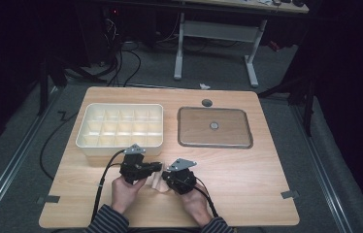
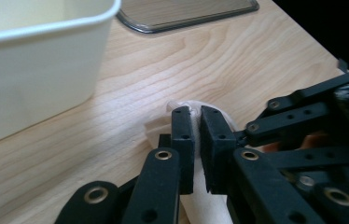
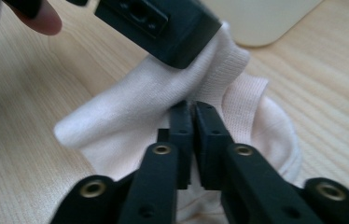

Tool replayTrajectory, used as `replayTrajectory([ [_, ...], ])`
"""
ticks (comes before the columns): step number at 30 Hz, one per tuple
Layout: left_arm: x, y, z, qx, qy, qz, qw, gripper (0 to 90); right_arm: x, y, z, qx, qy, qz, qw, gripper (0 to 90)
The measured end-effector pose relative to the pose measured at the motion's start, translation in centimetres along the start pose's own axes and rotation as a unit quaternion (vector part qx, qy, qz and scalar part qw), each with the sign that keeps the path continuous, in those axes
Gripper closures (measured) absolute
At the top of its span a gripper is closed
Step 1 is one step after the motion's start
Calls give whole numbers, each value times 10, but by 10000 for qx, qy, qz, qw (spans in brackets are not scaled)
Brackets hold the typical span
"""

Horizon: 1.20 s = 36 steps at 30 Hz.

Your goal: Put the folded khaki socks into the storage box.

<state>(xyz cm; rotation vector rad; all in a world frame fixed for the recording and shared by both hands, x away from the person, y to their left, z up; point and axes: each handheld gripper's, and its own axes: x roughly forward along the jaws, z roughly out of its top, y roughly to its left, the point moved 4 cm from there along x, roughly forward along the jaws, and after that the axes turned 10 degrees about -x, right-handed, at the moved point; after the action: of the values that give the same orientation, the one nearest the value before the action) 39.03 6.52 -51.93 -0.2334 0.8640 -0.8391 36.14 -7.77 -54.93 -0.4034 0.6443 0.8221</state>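
We hold a white ribbed cotton sock (image 3: 163, 98) at the table's (image 1: 247, 184) six o'clock, both grippers' jaws pinched on it. The left gripper (image 2: 196, 116) and right gripper (image 3: 189, 109) meet there. Judging by this, folding seems midway, and the cream compartment tray (image 1: 120, 127) at eleven o'clock sits empty.

My high view looks forward and down over the whole table (image 1: 247, 170); both gripper views sit low and very close, sharing the white sock (image 3: 163, 107) at its 6 o'clock edge
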Motion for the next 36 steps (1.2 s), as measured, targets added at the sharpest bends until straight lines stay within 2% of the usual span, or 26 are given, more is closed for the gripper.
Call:
replayTrajectory([
  [4,-3,2,0,9,30,142,9999,848,-10,0,1,-129,-142,-271,9994,783],
  [6,-4,2,0,11,19,203,9998,848,-15,-2,1,-120,-194,-389,9990,760],
  [10,-4,1,0,0,-7,224,9997,848,-23,-11,-4,86,-223,-581,9980,657],
  [15,-3,0,0,6,-7,256,9997,848,-23,-17,-10,242,-189,-726,9969,597],
  [19,-4,-2,0,26,-27,269,9996,847,-18,-19,-13,283,-58,-721,9970,583],
  [23,-5,-2,0,37,5,257,9997,848,-11,-19,-14,454,-37,-517,9976,586],
  [25,-4,-2,0,-2,-3,228,9997,847,-10,-19,-14,464,-29,-484,9977,586],
  [29,-3,-3,1,-57,-21,171,9998,847,-7,-17,-14,408,6,-407,9983,599],
  [36,1,-10,6,118,64,211,9997,845,-4,-16,-13,329,30,-261,9991,631],
])
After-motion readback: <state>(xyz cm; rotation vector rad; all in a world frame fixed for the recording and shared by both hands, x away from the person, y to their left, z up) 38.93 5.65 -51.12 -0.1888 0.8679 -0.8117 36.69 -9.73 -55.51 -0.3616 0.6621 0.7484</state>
